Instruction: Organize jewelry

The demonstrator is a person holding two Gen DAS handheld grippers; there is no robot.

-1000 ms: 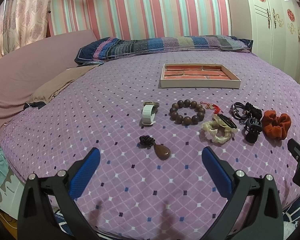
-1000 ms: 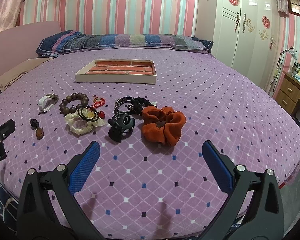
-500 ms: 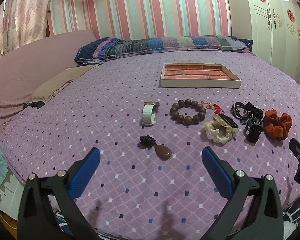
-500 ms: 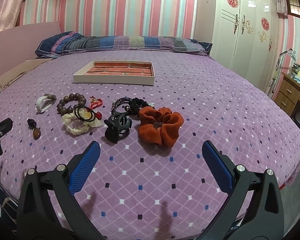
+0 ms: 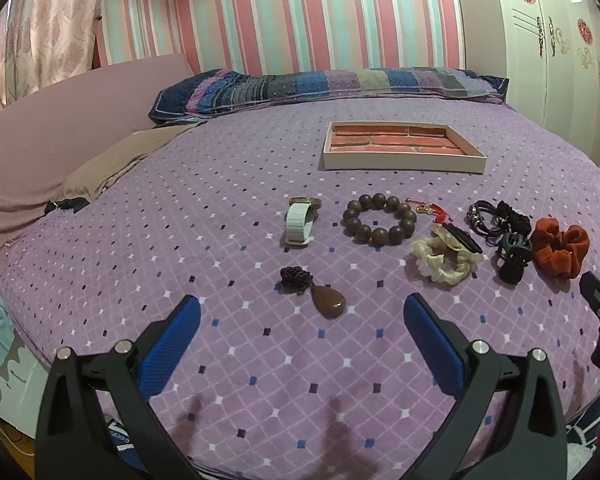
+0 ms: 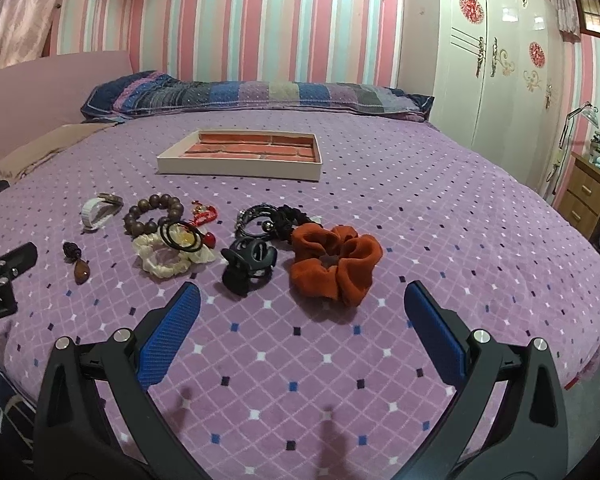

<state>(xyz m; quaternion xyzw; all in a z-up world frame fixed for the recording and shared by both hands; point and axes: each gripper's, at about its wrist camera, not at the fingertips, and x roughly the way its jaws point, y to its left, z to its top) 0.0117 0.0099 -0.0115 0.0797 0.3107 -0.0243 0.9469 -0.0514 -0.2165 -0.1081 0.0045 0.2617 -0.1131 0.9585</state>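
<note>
Nothing has gone into the shallow box (image 5: pixel 403 162) yet: its brick-patterned floor shows bare in both views, so by my reading the sorting has not begun and every piece remains to be moved.

All of it lies on the purple bedspread (image 5: pixel 180 216), in a loose row on the near side of the box. Going left to right from the left wrist view: a white-strapped watch (image 5: pixel 301 222) sits nearer than the box's left corner, with a brown teardrop pendant (image 5: pixel 329 301) on a dark knotted cord closer still to the camera. Next comes a wooden bead bracelet (image 5: pixel 379 218), then a small red charm (image 5: pixel 436 213) just beside it. A cream scrunchie (image 5: pixel 444 262) follows, with a black hair tie (image 6: pixel 181 234) lying across it. Past that are a tangle of black cords (image 5: pixel 496 218), a black claw clip (image 5: pixel 511 261) and, furthest right of the box, a rust-orange scrunchie (image 5: pixel 560 252).

The left gripper (image 5: pixel 300 316) hangs low over the bed's near edge, level, jaws wide apart and holding nothing, the pendant just beyond its tips. The right gripper (image 6: pixel 302 306) is posed alike, jaws spread and empty, with the claw clip and orange scrunchie just ahead.
</note>
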